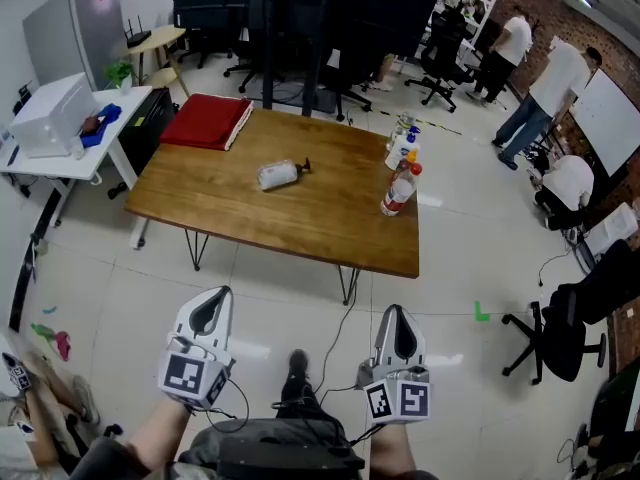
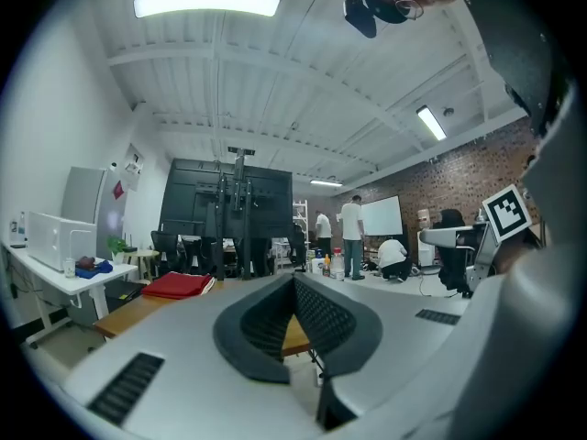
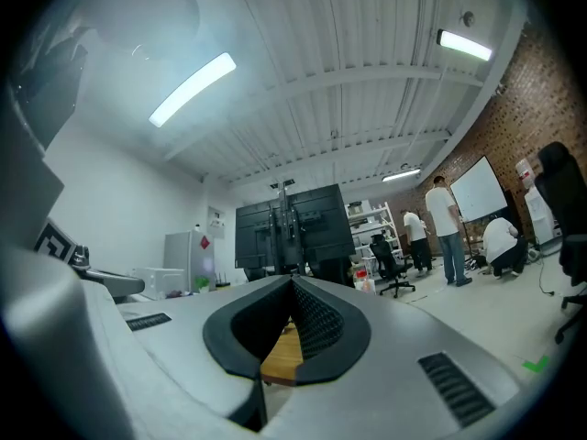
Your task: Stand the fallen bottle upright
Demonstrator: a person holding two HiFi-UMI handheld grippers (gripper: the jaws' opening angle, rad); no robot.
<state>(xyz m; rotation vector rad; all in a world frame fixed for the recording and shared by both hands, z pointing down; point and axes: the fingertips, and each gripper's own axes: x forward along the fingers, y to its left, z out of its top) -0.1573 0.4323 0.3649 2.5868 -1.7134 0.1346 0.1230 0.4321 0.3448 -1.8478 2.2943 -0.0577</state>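
The fallen bottle [image 1: 278,174], clear with a dark cap, lies on its side near the middle of the wooden table [image 1: 250,218]. Another bottle [image 1: 398,190] with a red cap stands upright near the table's right edge. Both grippers are low over the floor, well short of the table's near edge. My left gripper [image 1: 222,291] [image 2: 293,278] has its jaws together with nothing in them. My right gripper [image 1: 394,310] [image 3: 293,280] is also shut and empty. Both gripper views look level across the room, and the fallen bottle does not show in them.
A red cloth [image 1: 207,121] [image 2: 179,285] lies on the table's far left corner, and several bottles [image 1: 402,148] stand at its far right. A white desk with a white box [image 1: 50,118] is at the left. Office chairs [image 1: 560,328] and people [image 1: 555,88] are at the right.
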